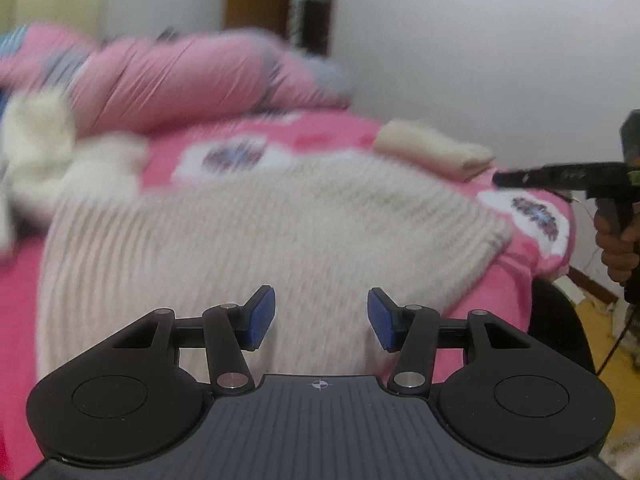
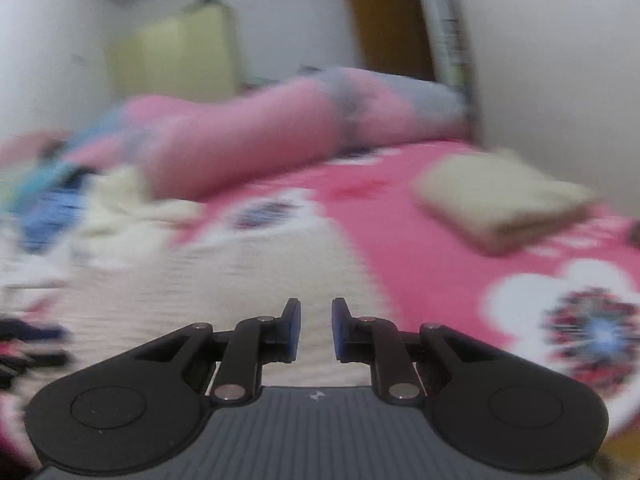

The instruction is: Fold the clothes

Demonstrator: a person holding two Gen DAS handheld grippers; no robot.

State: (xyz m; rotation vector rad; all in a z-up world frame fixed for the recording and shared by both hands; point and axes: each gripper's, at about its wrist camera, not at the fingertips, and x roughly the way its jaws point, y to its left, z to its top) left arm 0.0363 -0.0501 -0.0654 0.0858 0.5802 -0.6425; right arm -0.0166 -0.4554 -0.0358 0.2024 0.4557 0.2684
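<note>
- Left wrist view: my left tool hangs over the near part of a cream ribbed sweater, its blue pads standing well apart with nothing between them.
- The sweater lies spread across the pink flowered bed, roughly flat. I see no fold in it yet, though blur softens its edges.
- Behind it, near the far right edge of the bed, sits a folded beige garment. I take that as one piece already done.
- At the left, a white heap of clothes lies crumpled beside a pink quilt, so more work waits there.
- At the right edge I see my right tool from the side, a hand on its grip; its gap is unreadable from here.
- Right wrist view: my right tool shows a narrow gap, empty, above the sweater.
- The folded piece lies well apart to the right; the unfolded heap sits far left.
- My judgement: one garment finished, the sweater is next, others remain.
</note>
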